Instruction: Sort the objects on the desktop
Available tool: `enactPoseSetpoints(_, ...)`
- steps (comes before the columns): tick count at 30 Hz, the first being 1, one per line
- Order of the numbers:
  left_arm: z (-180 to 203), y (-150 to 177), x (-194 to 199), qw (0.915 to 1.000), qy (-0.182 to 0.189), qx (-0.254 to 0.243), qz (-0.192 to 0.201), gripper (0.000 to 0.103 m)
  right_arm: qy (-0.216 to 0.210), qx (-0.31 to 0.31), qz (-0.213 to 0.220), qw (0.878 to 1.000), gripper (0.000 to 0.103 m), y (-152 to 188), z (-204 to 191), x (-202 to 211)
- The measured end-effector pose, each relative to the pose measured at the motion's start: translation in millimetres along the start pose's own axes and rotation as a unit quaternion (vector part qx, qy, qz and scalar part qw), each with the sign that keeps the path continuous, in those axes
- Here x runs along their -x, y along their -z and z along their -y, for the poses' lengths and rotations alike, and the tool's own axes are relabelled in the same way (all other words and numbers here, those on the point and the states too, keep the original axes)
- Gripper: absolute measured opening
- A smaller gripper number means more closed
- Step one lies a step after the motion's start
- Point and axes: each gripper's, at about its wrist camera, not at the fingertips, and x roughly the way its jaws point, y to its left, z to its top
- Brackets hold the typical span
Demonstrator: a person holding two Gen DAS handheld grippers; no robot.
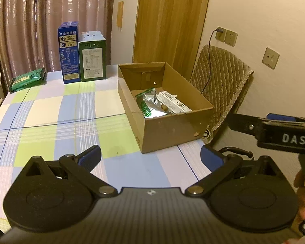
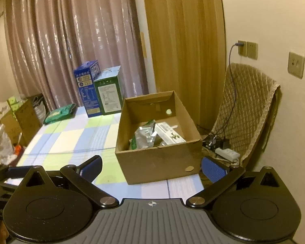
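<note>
Both grippers, left (image 1: pixel 150 158) and right (image 2: pixel 151 167), sit at the bottom of their frames with jaws spread wide, holding nothing. The cardboard box (image 1: pixel 172 130) stands centre-right on the checked tablecloth (image 1: pixel 50 118), holding a silver pouch (image 1: pixel 152 103) and a white carton (image 1: pixel 173 101). A green packet (image 1: pixel 28 79) lies upper left, beside two upright cartons (image 1: pixel 81 55)

Packets (image 1: pixel 152 103) lie in box (image 1: pixel 172 130); cartons (image 1: pixel 82 55) stand behind, leftward.

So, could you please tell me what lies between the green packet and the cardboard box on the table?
Two upright cartons, blue and green, stand at the table's far edge between the packet and box; both views show it.
</note>
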Motion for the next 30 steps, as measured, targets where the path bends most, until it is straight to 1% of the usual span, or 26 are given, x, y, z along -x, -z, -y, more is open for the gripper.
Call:
enactPoseSetpoints(3, 0, 2, 2, 1.0, 0.002, 0.006, 0.002, 0.102, 0.001, 0.013, -0.001, 1.0, 0.101, 4, -5, 10)
enactPoseSetpoints(7, 2, 4, 5, 1.0, 0.004, 0.004, 0.004, 0.102, -0.003, 0.008, 0.0, 1.0, 0.101, 7, -6, 18)
enactPoseSetpoints(10, 2, 5, 6, 1.0, 0.003, 0.003, 0.003, 0.102, 0.002, 0.017, 0.002, 1.0, 0.101, 8, -8, 21)
enactPoseSetpoints(30, -2, 10, 2, 1.0, -0.008, 0.005, 0.004, 0.102, 0.016, 0.024, -0.004, 1.0, 0.101, 14, -4, 18)
